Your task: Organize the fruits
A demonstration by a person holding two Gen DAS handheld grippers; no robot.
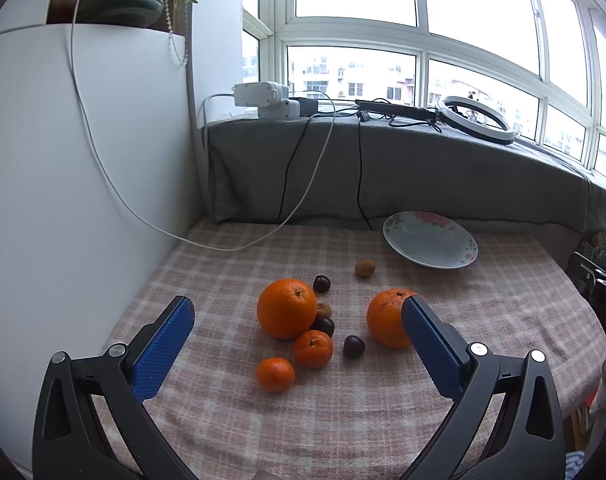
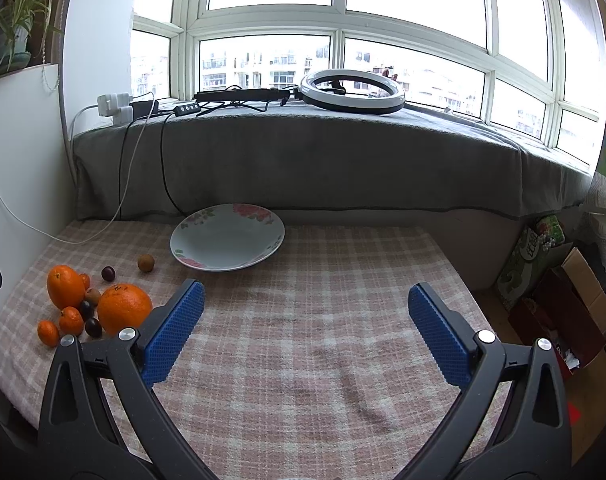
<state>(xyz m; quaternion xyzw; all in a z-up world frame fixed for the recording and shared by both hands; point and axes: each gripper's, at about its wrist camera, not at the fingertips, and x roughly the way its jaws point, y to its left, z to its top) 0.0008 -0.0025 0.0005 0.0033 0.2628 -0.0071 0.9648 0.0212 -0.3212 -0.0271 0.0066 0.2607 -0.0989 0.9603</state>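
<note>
Two large oranges lie on the checked cloth: one [image 1: 286,308] in the middle, one [image 1: 387,318] partly behind my left gripper's right finger. Two small tangerines [image 1: 313,349] [image 1: 275,374], dark round fruits [image 1: 353,346] and brown longans [image 1: 365,268] lie around them. A floral plate [image 1: 459,258] sits empty at the back right. My left gripper [image 1: 299,320] is open, above and in front of the fruit. My right gripper [image 2: 306,300] is open and empty over bare cloth, with the plate [image 2: 191,258] ahead and the fruit cluster [image 2: 123,308] to its left.
A white cabinet wall [image 1: 63,200] borders the table's left side. A grey-covered sill [image 2: 303,160] behind carries a ring light [image 2: 353,94], adapters and cables that hang down to the cloth. Boxes [image 2: 563,300] stand on the floor past the table's right edge.
</note>
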